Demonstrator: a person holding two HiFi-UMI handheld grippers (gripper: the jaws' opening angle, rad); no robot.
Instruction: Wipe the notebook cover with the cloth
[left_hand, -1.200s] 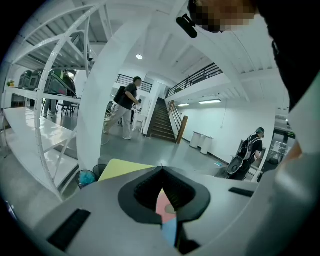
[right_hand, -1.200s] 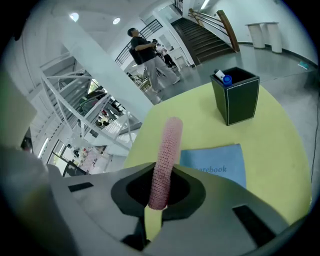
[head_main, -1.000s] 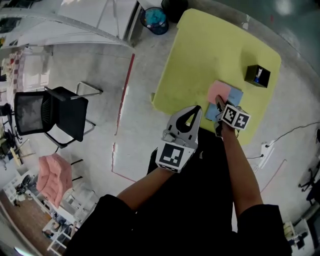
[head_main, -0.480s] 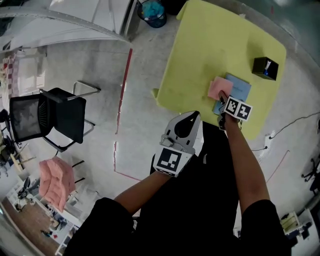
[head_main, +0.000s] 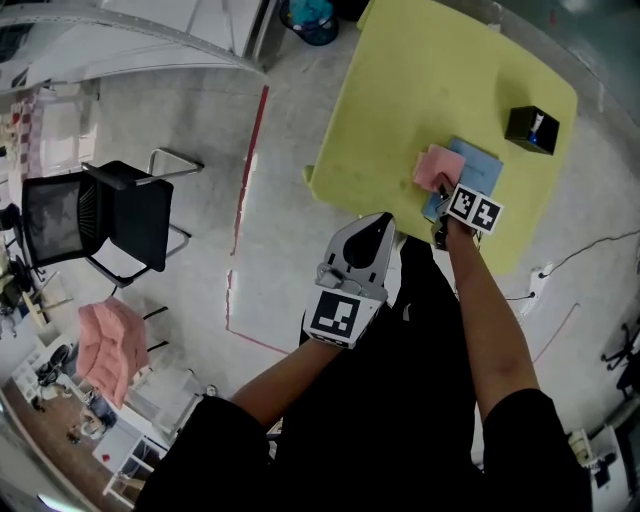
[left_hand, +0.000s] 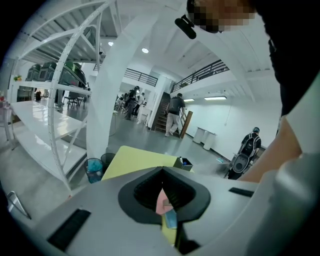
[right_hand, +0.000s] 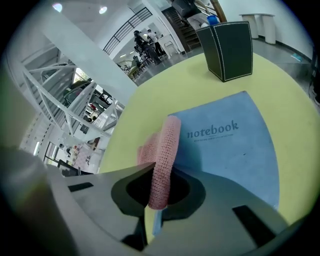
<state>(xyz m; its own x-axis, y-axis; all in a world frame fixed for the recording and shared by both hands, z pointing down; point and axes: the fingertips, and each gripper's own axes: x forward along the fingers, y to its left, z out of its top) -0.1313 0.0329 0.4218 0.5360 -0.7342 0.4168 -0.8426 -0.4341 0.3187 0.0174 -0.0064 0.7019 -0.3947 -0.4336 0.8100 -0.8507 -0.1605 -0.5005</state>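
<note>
A blue notebook (head_main: 475, 168) (right_hand: 235, 145) lies near the front edge of the yellow table (head_main: 420, 90). In the right gripper view its cover reads "notebook". My right gripper (head_main: 443, 198) (right_hand: 159, 192) is shut on a pink knitted cloth (head_main: 437, 166) (right_hand: 163, 155). The cloth hangs over the notebook's left part and touches it. My left gripper (head_main: 383, 222) (left_hand: 162, 172) is shut on nothing. It hovers off the table, over the floor in front of my body, and points towards the table.
A black box (head_main: 531, 128) (right_hand: 229, 47) stands on the table beyond the notebook. On the floor to the left are a black chair (head_main: 100, 215), a pink seat (head_main: 105, 352) and a red tape line (head_main: 250, 170). A blue bin (head_main: 306, 14) stands past the table's far corner.
My right gripper has pushed the cloth a little farther onto the notebook's left part. The left gripper has stayed shut off the table. The head view has shifted slightly.
</note>
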